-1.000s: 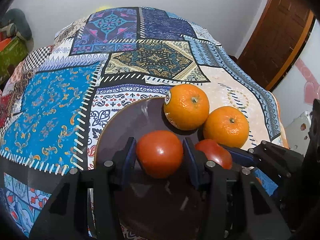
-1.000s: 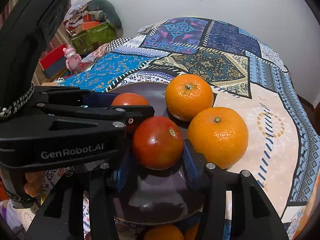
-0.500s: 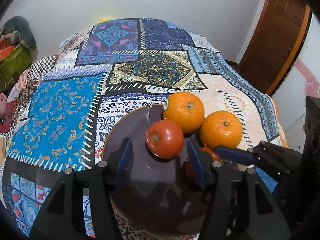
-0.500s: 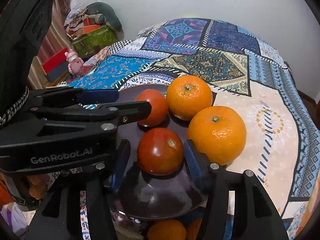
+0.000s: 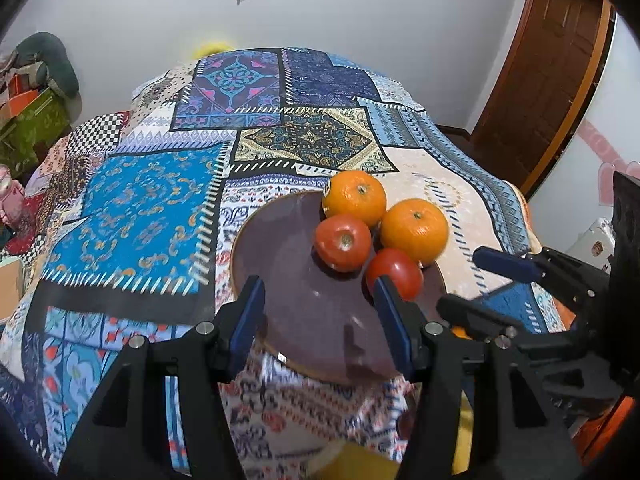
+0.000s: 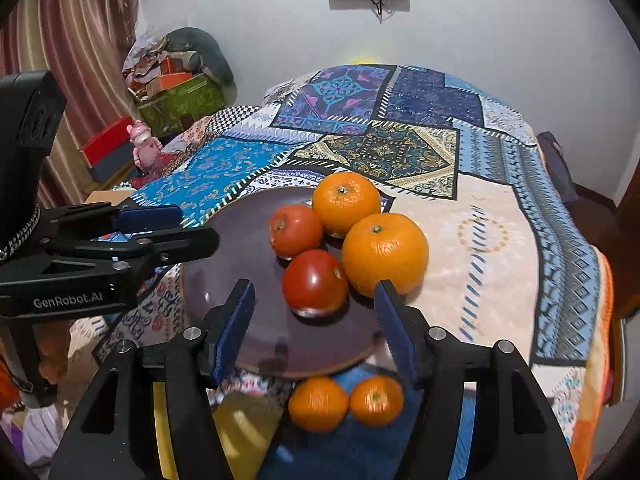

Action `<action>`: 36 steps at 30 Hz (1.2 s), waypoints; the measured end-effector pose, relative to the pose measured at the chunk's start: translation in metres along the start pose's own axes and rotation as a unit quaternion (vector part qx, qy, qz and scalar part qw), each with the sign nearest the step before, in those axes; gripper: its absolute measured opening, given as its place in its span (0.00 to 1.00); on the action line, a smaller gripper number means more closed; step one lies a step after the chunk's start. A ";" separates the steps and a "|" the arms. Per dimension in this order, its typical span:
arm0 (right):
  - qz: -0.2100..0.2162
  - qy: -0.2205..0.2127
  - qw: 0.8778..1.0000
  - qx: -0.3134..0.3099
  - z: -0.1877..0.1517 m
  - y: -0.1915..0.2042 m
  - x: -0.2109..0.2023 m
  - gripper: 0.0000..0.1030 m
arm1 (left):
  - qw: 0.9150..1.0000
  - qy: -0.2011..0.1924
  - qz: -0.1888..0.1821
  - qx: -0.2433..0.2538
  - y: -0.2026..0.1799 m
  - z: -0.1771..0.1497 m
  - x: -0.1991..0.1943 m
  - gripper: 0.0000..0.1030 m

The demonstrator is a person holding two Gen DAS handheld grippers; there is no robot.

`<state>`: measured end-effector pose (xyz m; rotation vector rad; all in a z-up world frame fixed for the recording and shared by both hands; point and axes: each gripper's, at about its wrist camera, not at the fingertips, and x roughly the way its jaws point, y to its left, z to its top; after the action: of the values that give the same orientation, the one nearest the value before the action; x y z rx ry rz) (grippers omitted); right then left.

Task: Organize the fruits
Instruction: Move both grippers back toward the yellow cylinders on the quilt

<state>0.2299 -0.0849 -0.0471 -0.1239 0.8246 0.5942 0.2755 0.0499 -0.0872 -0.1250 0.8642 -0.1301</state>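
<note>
A dark brown plate [image 5: 288,280] [image 6: 236,248] lies on the patchwork tablecloth. Two oranges [image 5: 354,198] [image 5: 414,230] and two tomatoes [image 5: 342,242] [image 5: 396,272] sit bunched at its right side. They also show in the right wrist view: oranges [image 6: 346,202] [image 6: 384,254], tomatoes [image 6: 295,230] [image 6: 315,283]. My left gripper [image 5: 318,314] is open and empty above the plate's near edge. My right gripper [image 6: 314,320] is open and empty, just short of the near tomato.
Two more oranges [image 6: 318,402] [image 6: 376,400] lie below the table's near edge, beside something yellow [image 6: 244,424]. Boxes and clutter [image 6: 172,88] stand at the left wall. A wooden door [image 5: 548,80] is at the right.
Both grippers let go of their tomatoes onto the plate, opened wide, and drew back and up. The tomatoes now rest against the oranges.
</note>
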 end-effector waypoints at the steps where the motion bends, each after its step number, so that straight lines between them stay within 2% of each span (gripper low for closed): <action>1: 0.001 -0.001 1.000 0.000 -0.002 0.001 -0.003 0.57 | 1.000 0.003 -0.002 -0.003 -0.001 -0.004 -0.005 0.55; 5: 0.004 -0.005 1.000 0.006 -0.020 0.004 -0.019 0.57 | 1.000 0.007 -0.010 -0.012 -0.002 -0.022 -0.022 0.56; 10: 0.004 0.003 1.000 0.002 -0.041 0.009 -0.032 0.57 | 1.000 0.011 0.004 -0.001 -0.010 -0.047 -0.037 0.58; 20: 0.022 0.030 0.999 0.027 -0.079 0.017 -0.030 0.57 | 0.999 0.039 -0.013 -0.022 -0.021 -0.095 -0.039 0.61; 24: 0.031 0.038 0.998 0.029 -0.084 0.021 -0.027 0.57 | 0.998 0.050 -0.017 -0.026 -0.028 -0.109 -0.035 0.61; 29: 0.035 0.038 0.998 0.031 -0.086 0.023 -0.024 0.57 | 0.999 0.033 -0.006 -0.008 -0.040 -0.118 -0.036 0.62; 36: 0.061 0.048 0.996 0.047 -0.089 0.022 -0.017 0.55 | 0.997 0.039 -0.041 -0.058 -0.026 -0.124 -0.032 0.67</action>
<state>0.1509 -0.1038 -0.0933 -0.0167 0.9558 0.6671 0.1591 0.0229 -0.1387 -0.2662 0.9444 -0.1620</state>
